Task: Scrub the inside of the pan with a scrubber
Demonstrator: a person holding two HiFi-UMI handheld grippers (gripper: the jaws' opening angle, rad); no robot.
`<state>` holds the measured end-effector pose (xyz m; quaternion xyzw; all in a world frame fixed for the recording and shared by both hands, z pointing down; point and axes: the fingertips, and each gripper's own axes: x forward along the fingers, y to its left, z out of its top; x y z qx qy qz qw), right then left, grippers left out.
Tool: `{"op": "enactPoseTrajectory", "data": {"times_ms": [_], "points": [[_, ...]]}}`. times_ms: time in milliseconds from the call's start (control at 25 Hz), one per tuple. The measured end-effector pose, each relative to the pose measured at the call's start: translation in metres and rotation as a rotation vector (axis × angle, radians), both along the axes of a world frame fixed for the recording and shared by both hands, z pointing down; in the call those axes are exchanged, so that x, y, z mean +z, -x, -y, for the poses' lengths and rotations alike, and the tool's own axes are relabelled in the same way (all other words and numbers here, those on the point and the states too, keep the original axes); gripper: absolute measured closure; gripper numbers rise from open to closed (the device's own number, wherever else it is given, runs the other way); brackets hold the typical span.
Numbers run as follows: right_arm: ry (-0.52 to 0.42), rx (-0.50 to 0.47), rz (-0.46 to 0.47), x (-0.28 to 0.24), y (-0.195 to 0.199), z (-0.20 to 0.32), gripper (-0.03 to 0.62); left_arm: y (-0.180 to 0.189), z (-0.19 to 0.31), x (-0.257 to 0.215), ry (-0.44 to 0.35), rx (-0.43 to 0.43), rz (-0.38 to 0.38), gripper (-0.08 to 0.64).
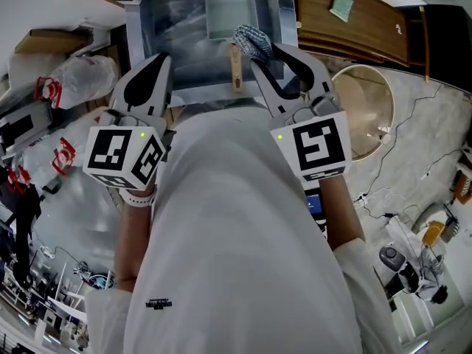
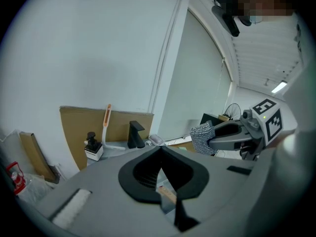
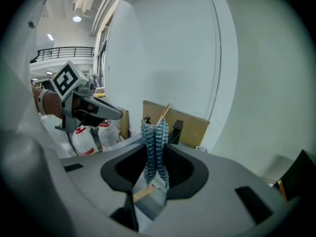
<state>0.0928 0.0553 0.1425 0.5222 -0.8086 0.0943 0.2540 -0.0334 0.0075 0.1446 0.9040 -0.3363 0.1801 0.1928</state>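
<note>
A pale square pan (image 1: 230, 13) lies in the sink, its wooden handle (image 1: 236, 68) pointing toward me. The handle also shows under the jaws as a wooden handle (image 2: 168, 196) in the left gripper view and a wooden handle (image 3: 143, 194) in the right gripper view. My right gripper (image 1: 269, 50) is raised above the sink's near edge, shut on a blue-grey mesh scrubber (image 1: 251, 41). The scrubber (image 3: 155, 147) stands pinched upright between its jaws. My left gripper (image 1: 156, 61) is held level beside it, shut, with nothing in it (image 2: 160, 152).
The steel sink (image 1: 169, 21) has a black faucet (image 2: 134, 134), a soap dispenser (image 2: 91, 144) and an orange-handled brush (image 2: 106, 122) at its back. A round wooden board (image 1: 369, 113) lies on the marble counter (image 1: 428, 146) to the right. White plastic bags (image 1: 81, 76) sit left.
</note>
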Motion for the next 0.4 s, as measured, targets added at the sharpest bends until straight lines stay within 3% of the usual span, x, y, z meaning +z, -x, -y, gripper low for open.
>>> {"op": "enactPoseTrajectory", "data": {"times_ms": [400], "points": [[0.003, 0.005, 0.003, -0.007, 0.007, -0.016, 0.479, 0.005, -0.016, -0.011, -0.018, -0.006, -0.028, 0.557]]}}
